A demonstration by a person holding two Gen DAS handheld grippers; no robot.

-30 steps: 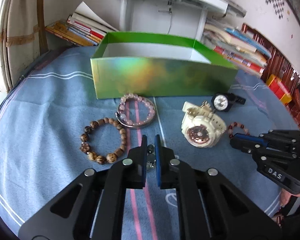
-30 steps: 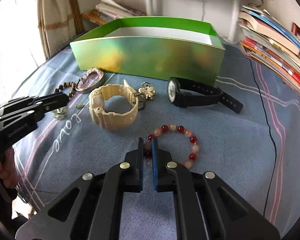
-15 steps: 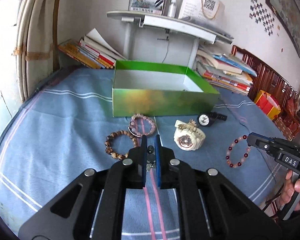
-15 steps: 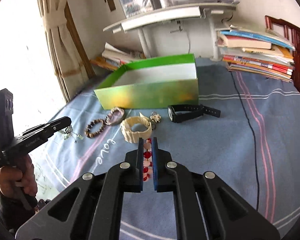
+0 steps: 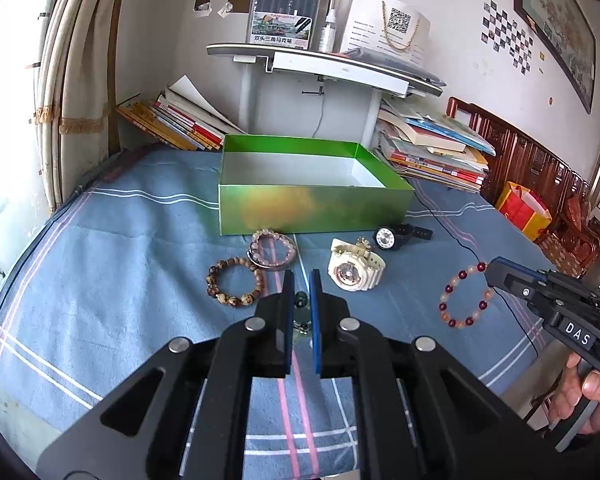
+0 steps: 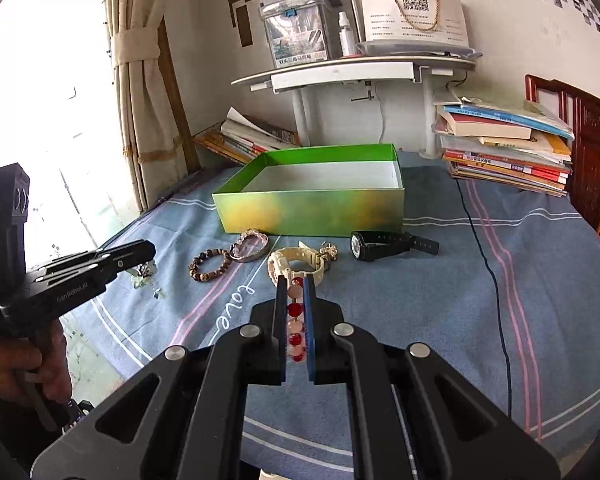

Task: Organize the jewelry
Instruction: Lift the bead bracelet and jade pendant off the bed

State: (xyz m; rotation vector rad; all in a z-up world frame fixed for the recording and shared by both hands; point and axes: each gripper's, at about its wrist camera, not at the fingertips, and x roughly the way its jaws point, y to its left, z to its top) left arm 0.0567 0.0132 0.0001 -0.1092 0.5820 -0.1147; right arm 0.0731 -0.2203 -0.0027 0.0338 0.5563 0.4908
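Bracelet [image 5: 465, 298]: red, pale pink round beads; dangling loop.

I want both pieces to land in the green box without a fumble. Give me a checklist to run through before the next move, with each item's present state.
1. Right gripper shut on the red and pink bead bracelet: ok; it hangs clear of the cloth.
2. Left gripper shut on the small dangling metal piece: ok.
3. How firmly that small piece is pinched: cannot tell.
4. Green box open: ok.
5. Box floor bare where visible: ok; near corner hidden.
6. Path over the cream watch and brown bead bracelet: ok, both lie low on the cloth.
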